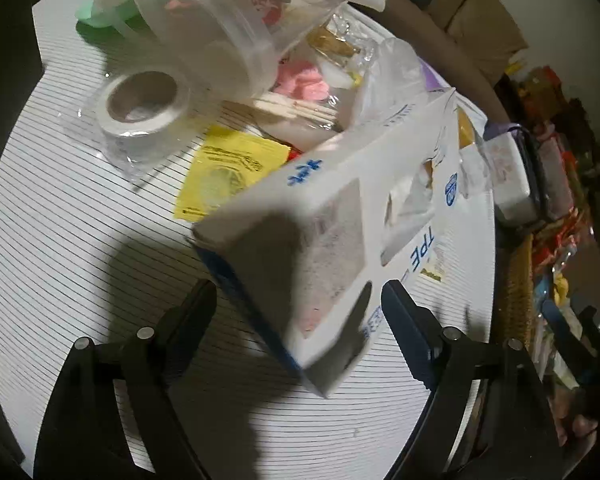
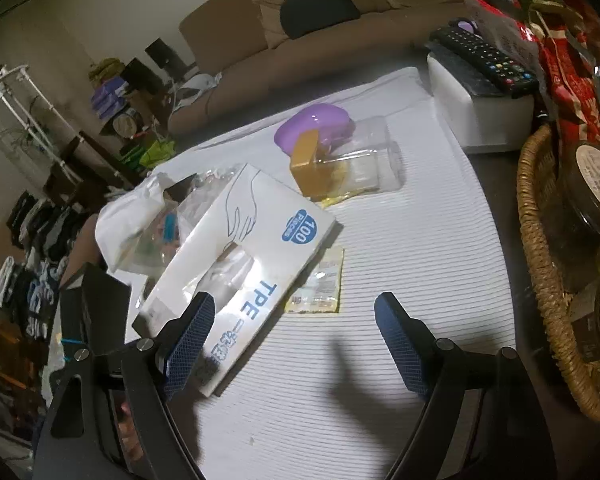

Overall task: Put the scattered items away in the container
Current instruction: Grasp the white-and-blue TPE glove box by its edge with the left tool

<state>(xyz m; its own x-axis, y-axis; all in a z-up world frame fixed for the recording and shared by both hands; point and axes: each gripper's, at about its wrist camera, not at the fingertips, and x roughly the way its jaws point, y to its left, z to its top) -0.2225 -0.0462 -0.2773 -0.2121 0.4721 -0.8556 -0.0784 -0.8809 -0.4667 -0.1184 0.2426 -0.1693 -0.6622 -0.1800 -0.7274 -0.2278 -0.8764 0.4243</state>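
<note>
Near the surface's [image 2: 420, 240] middle, tilted white glove box [image 1: 340, 216] between left fingers [image 1: 404, 320], spread, pads apart from it, right fingers [image 2: 400, 344] spread, empty.

Ahead of your left claw [image 1: 298, 304], the glove box [image 1: 324, 216] is motion-blurred; you can't tell whether either finger touches it. The box hides part of the yellow packet [image 1: 228, 172] beyond it. Farther ahead, the clear container [image 1: 220, 28] is smeared and cut off by the top edge; its contents are unreadable.

Right of your right claw [image 2: 296, 340], the wicker basket [image 2: 540, 264] runs off the frame. That claw's left finger [image 2: 190, 344] covers the box's near corner. Small print on the flat sachet [image 2: 320, 284] is illegible.
</note>
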